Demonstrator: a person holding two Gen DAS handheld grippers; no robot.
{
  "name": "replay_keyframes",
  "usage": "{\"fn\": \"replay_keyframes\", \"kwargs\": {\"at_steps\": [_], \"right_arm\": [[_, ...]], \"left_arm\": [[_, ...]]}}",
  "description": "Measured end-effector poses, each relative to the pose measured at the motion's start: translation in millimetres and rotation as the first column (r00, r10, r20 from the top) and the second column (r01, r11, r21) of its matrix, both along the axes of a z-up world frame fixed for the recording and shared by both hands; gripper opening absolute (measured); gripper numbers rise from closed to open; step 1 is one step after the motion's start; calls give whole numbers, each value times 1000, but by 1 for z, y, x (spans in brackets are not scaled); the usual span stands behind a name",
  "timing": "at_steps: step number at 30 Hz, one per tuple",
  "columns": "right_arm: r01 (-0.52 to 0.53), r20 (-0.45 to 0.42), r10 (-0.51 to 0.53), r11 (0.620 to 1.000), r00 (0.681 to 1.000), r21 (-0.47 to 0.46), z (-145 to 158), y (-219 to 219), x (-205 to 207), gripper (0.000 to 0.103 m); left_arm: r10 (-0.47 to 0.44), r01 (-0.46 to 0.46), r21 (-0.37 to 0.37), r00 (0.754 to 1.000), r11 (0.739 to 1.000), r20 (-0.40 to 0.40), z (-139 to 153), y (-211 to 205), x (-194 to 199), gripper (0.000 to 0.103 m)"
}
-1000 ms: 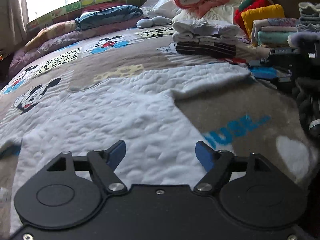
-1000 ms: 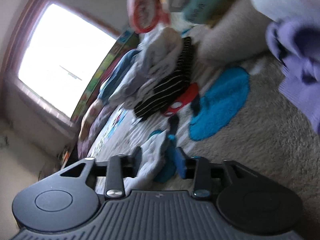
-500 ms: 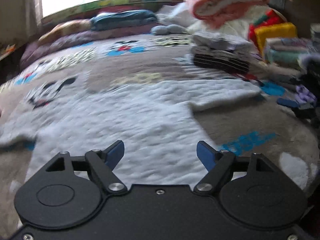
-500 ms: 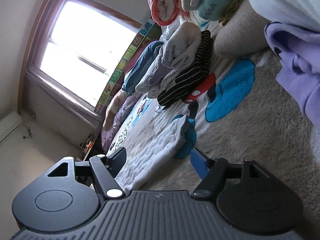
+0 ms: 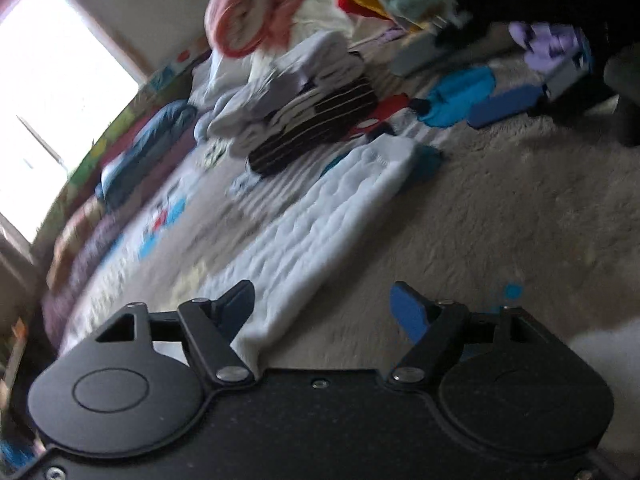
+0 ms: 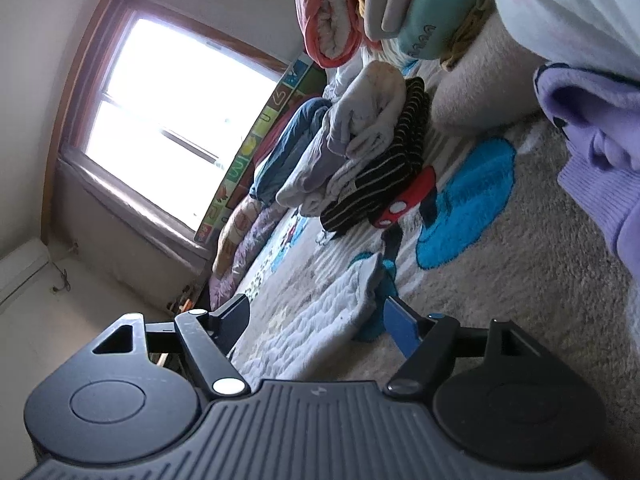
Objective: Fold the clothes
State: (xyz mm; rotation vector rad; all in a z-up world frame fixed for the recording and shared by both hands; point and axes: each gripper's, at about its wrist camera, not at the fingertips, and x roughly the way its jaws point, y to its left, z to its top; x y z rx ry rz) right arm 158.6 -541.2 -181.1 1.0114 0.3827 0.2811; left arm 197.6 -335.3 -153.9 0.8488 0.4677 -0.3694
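Both grippers are spread wide, holding nothing: left gripper, right gripper. The white quilted garment lies flat on the beige fleece blanket, near the folded stack.

Quilted, puffy white cloth garment, plush shaggy blanket underneath, ribbed knit on the striped folded piece, matt black plastic gripper body.

The left wrist view is smeared with motion blur, so the folded pile of clothes shows no detail. In the right wrist view, a purple garment is cut off by the right edge.
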Motion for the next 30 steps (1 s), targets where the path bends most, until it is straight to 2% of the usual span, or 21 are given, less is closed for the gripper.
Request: {"fn": "replay_keyframes", "kwargs": {"at_steps": [5, 10, 14, 18, 22, 23, 24, 25, 27, 30], "right_arm": [[21, 29, -23, 998, 999, 62, -1, -2, 0, 80], [37, 62, -44, 992, 997, 118, -1, -4, -1, 81], [28, 86, -41, 988, 995, 152, 0, -7, -1, 83], [20, 106, -39, 985, 994, 172, 2, -10, -3, 83], [26, 112, -46, 984, 993, 175, 2, -11, -4, 83], [27, 115, -48, 984, 992, 177, 2, -11, -4, 83], [29, 119, -51, 983, 992, 181, 2, -11, -4, 83], [30, 124, -54, 982, 991, 185, 2, -11, -4, 83], [33, 137, -61, 980, 989, 197, 2, -11, -5, 83], [26, 170, -67, 973, 983, 228, 3, -12, -6, 83]], "left_arm": [[-72, 61, 129, 994, 990, 81, -19, -23, 11, 65], [-116, 88, 205, 985, 975, 126, -30, -43, 21, 49], [-158, 111, 268, 974, 957, 162, -40, -58, 30, 41], [-181, 117, 310, 966, 943, 184, -46, -68, 40, 34], [-180, 103, 337, 962, 936, 206, -48, -75, 50, 34], [-178, 99, 341, 962, 935, 207, -48, -77, 52, 33], [-174, 98, 340, 964, 936, 201, -47, -78, 54, 26], [-169, 97, 336, 967, 937, 192, -45, -78, 56, 9], [-154, 90, 307, 969, 947, 192, -39, -74, 56, 9], [-94, 63, 180, 981, 982, 171, -15, -59, 58, 8]]}}
